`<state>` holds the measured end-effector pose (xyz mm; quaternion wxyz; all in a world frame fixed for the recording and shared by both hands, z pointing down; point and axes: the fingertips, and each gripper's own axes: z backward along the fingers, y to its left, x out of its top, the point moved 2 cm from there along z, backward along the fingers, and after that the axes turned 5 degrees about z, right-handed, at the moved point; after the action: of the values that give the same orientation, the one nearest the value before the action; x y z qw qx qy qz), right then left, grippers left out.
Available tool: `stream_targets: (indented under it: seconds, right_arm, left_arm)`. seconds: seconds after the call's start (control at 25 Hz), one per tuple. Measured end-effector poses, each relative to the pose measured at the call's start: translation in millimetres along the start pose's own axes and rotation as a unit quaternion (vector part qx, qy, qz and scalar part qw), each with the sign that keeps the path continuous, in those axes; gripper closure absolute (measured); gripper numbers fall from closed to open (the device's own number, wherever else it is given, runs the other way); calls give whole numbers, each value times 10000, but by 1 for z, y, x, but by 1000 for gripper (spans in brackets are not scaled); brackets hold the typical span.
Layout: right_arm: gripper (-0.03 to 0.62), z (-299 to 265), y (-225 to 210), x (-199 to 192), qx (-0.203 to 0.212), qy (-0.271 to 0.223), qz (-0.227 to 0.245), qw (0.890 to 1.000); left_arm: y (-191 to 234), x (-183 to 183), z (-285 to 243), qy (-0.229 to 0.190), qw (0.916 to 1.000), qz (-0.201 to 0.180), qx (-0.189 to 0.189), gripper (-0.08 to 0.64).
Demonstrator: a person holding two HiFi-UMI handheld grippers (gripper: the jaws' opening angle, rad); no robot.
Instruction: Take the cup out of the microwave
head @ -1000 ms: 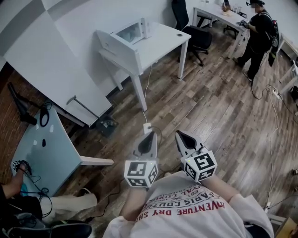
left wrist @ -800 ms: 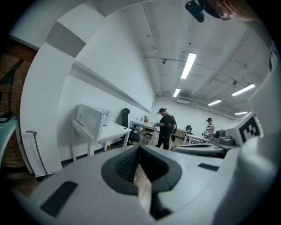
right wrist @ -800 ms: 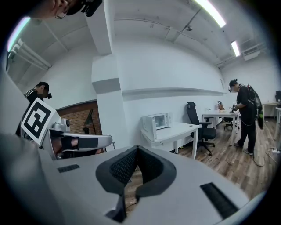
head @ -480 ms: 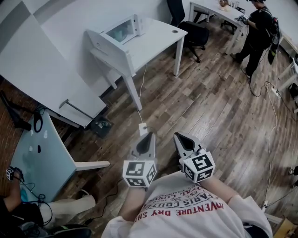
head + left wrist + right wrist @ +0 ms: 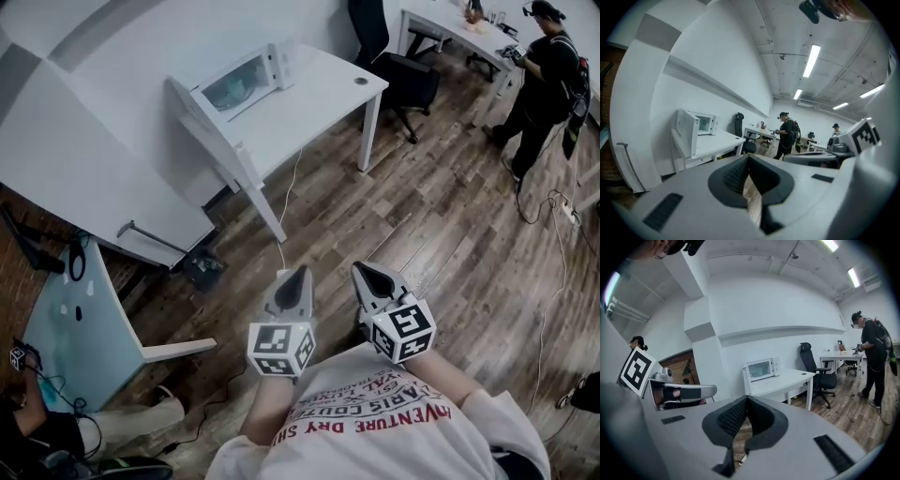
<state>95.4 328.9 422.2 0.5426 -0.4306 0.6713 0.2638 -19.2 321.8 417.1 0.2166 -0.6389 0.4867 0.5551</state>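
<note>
While the microwave (image 5: 239, 82) stands well ahead and off to the left on the white counter (image 5: 323, 98), its long side running along the back edge, I hold both grippers close to my body, side by side and tipped slightly toward the floor (image 5: 422, 216). My left gripper (image 5: 298, 275) and right gripper (image 5: 362, 272) each have their jaws pressed together on nothing. I can't make out the cup; I judge it sits behind the microwave's door, marginally nearer my left gripper.

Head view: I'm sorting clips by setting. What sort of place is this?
Likely an open office or lab workspace: a white desk with a microwave on it, a black office chair, and a wood-look floor.
</note>
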Motion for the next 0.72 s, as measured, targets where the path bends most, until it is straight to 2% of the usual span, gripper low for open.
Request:
stream_targets:
  seconds: [0.2,0.36,0.56,0.72]
  right_arm:
    - [580,-27,-79,26,137,23,-28,9999]
    - [580,-43,-125,35,201,92,-1,9998]
    - [580,-66,-157,37,205,162,-20,9997]
    - [580,-100,-171,46,187,148,34,9997]
  left_arm:
    - [-20,26,-77,-26,9999,13,102,553]
    - [-30,35,-125,-17,9999,25,139,554]
    - [-25,38,-159,100,9993,343,113,552]
    - [1,45,-186,152,9989,387,202,553]
